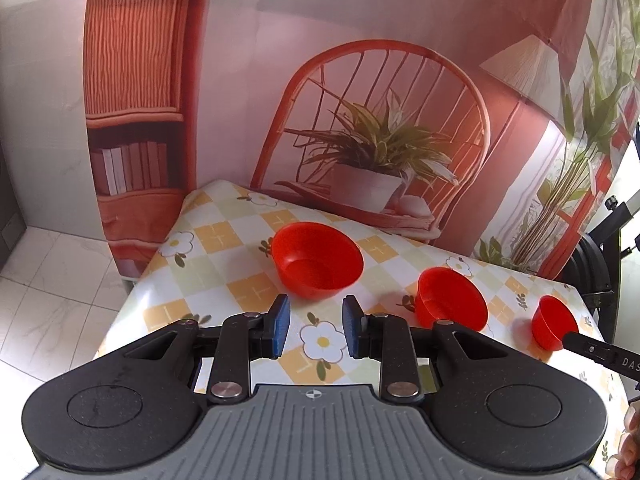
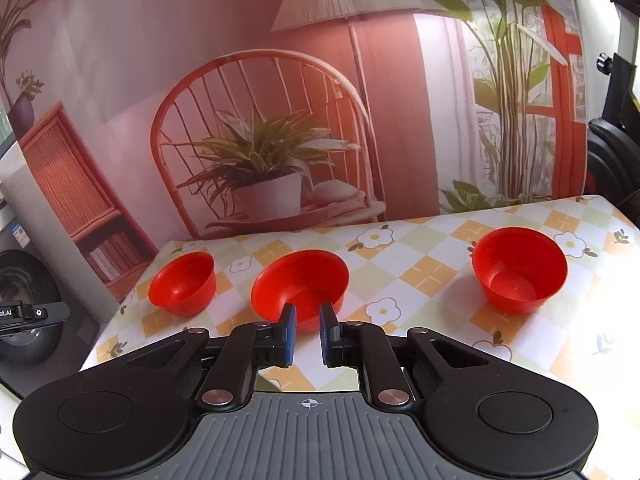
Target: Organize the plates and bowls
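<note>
Both pairs of jaws stand apart and hold nothing, with three red bowls spread in a row on the checked tablecloth.

Left wrist view: the left gripper [image 1: 315, 327] hangs with its blue pads parted above the flowered tablecloth [image 1: 224, 240], just short of the left bowl [image 1: 317, 260]. The middle bowl [image 1: 451, 298] sits to the right of it and the right bowl [image 1: 554, 322] farther right, near the table's edge; the three are well apart, all upright. A printed backdrop [image 1: 372, 120] of a chair and a potted plant stands behind the table.
Right wrist view: the right gripper [image 2: 308, 334] has a narrower gap between its pads, its tips in front of the near rim of the middle bowl [image 2: 300, 284]; whether they touch it cannot be told. The left bowl [image 2: 183, 282] and the right bowl [image 2: 519, 269] flank it.
</note>
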### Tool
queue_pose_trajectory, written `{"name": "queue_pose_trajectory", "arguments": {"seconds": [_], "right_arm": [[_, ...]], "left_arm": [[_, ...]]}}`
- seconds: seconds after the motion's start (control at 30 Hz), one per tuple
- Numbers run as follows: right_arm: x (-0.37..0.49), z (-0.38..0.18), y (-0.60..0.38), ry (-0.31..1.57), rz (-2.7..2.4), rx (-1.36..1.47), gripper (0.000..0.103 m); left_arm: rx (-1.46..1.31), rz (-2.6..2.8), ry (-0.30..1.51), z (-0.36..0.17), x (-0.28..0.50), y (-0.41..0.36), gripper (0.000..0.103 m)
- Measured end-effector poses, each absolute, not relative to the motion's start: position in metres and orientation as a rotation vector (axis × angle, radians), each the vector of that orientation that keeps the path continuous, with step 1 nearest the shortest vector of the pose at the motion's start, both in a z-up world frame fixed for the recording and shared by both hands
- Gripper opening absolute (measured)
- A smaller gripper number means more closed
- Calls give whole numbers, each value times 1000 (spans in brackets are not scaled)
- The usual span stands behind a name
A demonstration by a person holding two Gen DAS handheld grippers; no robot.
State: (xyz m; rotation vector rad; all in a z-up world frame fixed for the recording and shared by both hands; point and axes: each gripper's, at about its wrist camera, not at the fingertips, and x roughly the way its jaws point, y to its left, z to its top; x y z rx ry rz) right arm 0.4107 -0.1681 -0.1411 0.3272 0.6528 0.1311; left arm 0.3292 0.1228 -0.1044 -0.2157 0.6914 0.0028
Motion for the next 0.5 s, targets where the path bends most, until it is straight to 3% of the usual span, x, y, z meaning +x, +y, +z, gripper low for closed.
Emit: {"name": "queue_pose_trajectory", "arguments": {"seconds": [0.5], "right_arm": [[447,-136,-85,755,147,401,18]], "left_arm": [[-124,-82,669,-93,384,162,30]]}}
